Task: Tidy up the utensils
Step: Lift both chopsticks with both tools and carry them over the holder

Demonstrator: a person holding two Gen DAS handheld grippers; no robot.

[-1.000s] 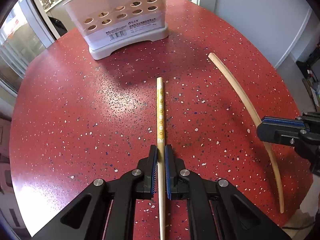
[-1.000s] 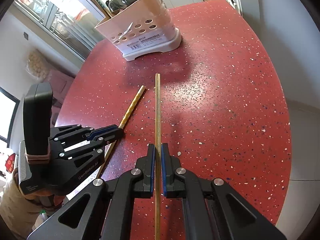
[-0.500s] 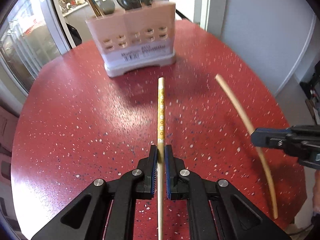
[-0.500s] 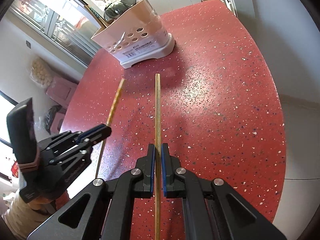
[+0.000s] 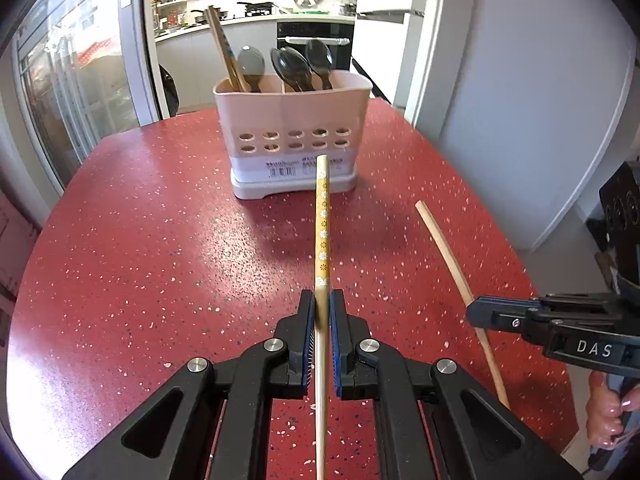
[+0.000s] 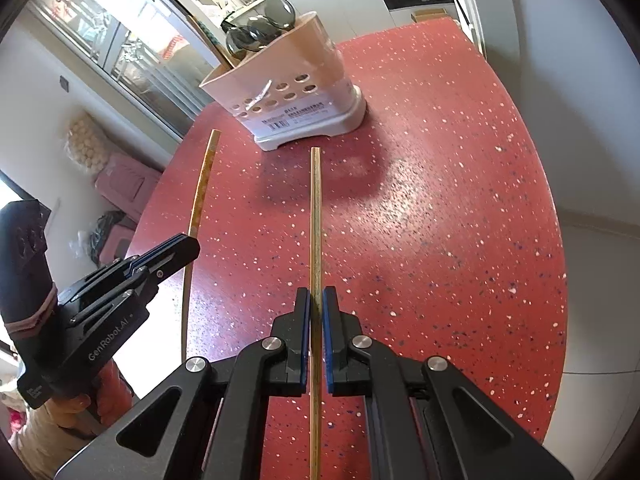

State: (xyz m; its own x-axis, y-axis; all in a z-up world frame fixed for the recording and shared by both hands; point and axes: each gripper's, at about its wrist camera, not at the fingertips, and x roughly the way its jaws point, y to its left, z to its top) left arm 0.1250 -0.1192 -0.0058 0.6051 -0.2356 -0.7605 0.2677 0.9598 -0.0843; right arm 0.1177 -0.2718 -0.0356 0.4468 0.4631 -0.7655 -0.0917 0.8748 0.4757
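- Patterned chopstick (image 5: 322, 216): yellow with white flowers, pinched between our left gripper (image 5: 321, 312) fingers, raised off the surface, tip pointing at the holder's front wall.
- Plain chopstick (image 6: 315, 216): bare wood, pinched by our right gripper (image 6: 316, 308), fingers pressed on both sides of the stick, tip aimed toward the holder's base.
- In the left wrist view, the plain chopstick (image 5: 452, 264) shows to the right of the patterned one, well apart, with the right gripper (image 5: 480, 314) clamped on it low down.
- In the right wrist view, the patterned chopstick (image 6: 200, 196) shows to the left, with the left gripper (image 6: 188, 246) shut on it.
- Utensil holder (image 5: 292, 136): pale plastic, two rows of round holes, barcode label, standing upright at the far middle of the surface.
- In the holder: two chopsticks (image 5: 224, 52) leaning in the left compartment beside a grey spoon (image 5: 251, 65); two dark spoons (image 5: 302, 64) in the right compartment.
- Surface (image 5: 140, 248): red, speckled white, rounded edges.
- Far behind it we see a kitchen counter (image 5: 224, 26); glass doors (image 5: 72, 80) on the left.
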